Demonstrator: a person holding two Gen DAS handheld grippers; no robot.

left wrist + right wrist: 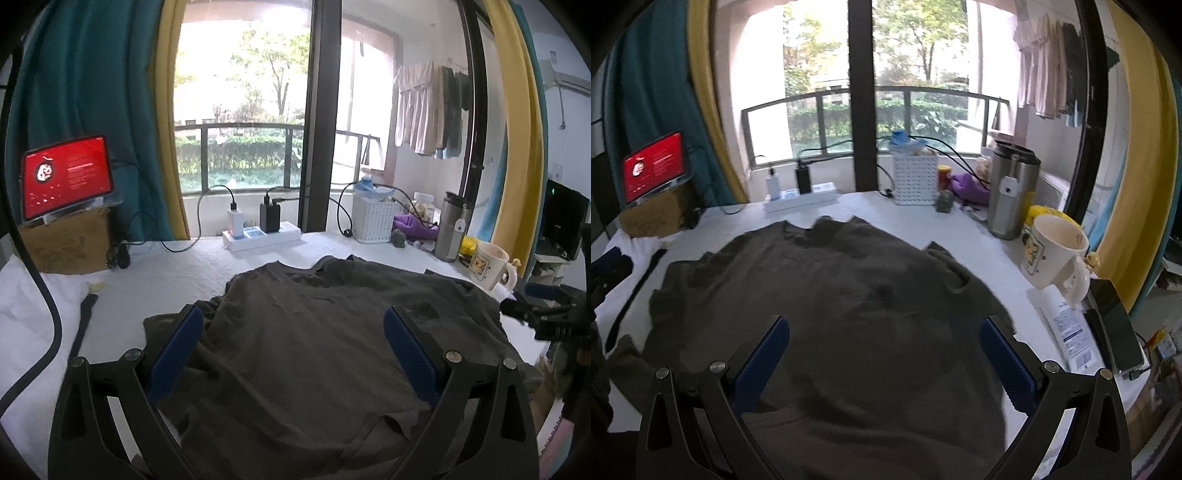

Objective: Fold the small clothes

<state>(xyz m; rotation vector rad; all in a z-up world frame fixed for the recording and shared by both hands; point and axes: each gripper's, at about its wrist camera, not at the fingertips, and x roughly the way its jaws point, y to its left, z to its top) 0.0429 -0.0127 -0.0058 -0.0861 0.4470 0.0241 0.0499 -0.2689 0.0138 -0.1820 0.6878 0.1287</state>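
Dark olive-grey cloth fills the near half of the tabletop (871, 206): a small T-shirt (831, 314) lies spread out and fairly flat on the white cover, its hem toward the near edge and its neckline toward the window. Shallow wrinkles run across the chest, the neck area is rumpled into little ridges, and one sleeve is bunched near the right edge while the other trails off toward the left edge. A faint darker mark shows mid-chest.

Both claws hang just above the shirt's near part with nothing between their blue pads. The left gripper (293, 326) has its fingers spread wide over the fabric, and the right gripper (884, 334) is likewise spread wide.

Further off, a cream mug (1058, 254) stands by the right edge, with a steel tumbler (1012, 195) behind it. Along the far edge sit a white basket (916, 179) and a power strip (260, 238), and at the far left corner a red-screened tablet (66, 175) rests on a cardboard box (68, 245)
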